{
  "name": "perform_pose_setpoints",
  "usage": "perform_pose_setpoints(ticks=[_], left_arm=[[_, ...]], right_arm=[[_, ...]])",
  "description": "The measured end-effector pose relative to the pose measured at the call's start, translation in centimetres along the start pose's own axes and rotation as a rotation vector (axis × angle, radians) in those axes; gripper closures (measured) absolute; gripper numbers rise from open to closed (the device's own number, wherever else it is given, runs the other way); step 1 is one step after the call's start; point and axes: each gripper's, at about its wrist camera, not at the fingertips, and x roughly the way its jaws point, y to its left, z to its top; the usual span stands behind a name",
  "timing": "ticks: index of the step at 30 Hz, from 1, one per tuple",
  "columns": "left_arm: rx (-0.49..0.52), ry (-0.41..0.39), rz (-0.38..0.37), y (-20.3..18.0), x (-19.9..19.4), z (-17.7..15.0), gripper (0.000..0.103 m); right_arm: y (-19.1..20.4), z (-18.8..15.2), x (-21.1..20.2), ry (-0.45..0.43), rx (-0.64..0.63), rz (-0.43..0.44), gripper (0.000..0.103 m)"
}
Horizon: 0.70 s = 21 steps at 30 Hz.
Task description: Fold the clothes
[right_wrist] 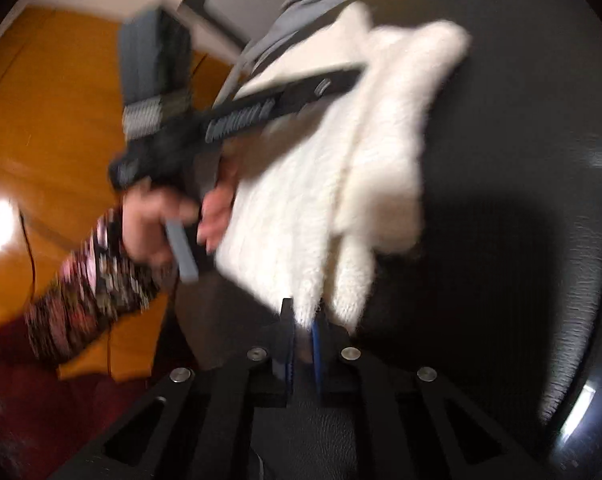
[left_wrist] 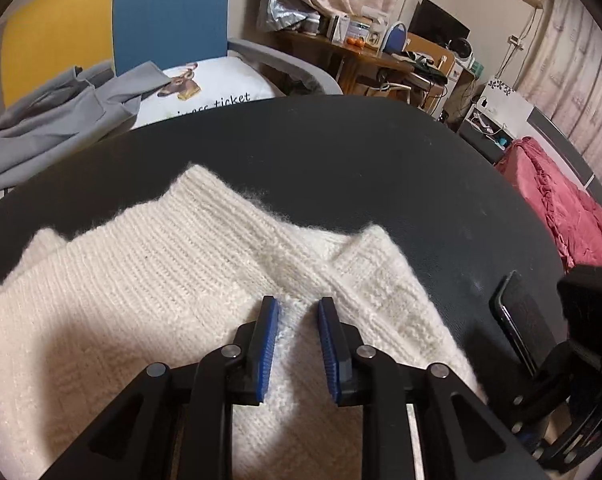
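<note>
Left claw (left_wrist: 297, 306) parted above white sweater (left_wrist: 141, 272), gripping nothing, right claw (right_wrist: 303, 320) clenched on sweater's edge (blurred view), dark counter (left_wrist: 341, 152) beneath

A: How does the left gripper (left_wrist: 297, 306) stand relative to the white sweater (left_wrist: 149, 264)?

B: It points down over the sweater's middle, jaws parted, blue pads (left_wrist: 269, 344) clear of the knit.

A: And the right gripper (right_wrist: 301, 320)?

B: At the sweater's near edge, jaws narrow, a fold of knit pinched between them.

A: Is the person visible?

B: From the right wrist view, a hand (right_wrist: 169, 220) in a patterned sleeve (right_wrist: 89, 292) grips the left gripper's handle beside the sweater.
</note>
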Motion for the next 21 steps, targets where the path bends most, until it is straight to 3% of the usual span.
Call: perform_pose_setpoints(ticks=[2,4,7,13,16,20,21], left_arm=[[-0.017,-0.01,-0.014,0.2,-0.5,-0.1,0.081],[-0.046,-0.025,-0.03,0.4,-1.1,-0.2,0.081],[-0.093,-0.059,-0.057,0.4,-2.1,-0.7,0.081],[-0.02,-0.093,-0.034,-1.5,-2.5,-2.2,0.081],[0.007,-0.095,-0.005,-2.2,-2.1,-2.9,0.081],[-0.034,-0.098,-0.019,-1.5,-1.9,-3.0,0.081],[-0.041,-0.1,-0.025,-1.3,-1.9,-3.0,0.08]], right_arm=[[0.7,-0.1,-3.3,-0.169,-0.002,-0.042,0.091],[1.4,-0.2,-4.9,-0.268,-0.009,-0.142,0.091],[2.3,-0.8,-4.5,-0.291,-0.028,-0.263,0.1],[2.2,0.6,-0.1,-0.268,0.01,-0.267,0.101],[2.4,0.8,0.6,-0.362,0.049,-0.304,0.101],[3.8,-0.3,0.2,-0.525,0.062,-0.526,0.103],[3.5,-0.4,0.2,-0.528,0.09,-0.541,0.103]])
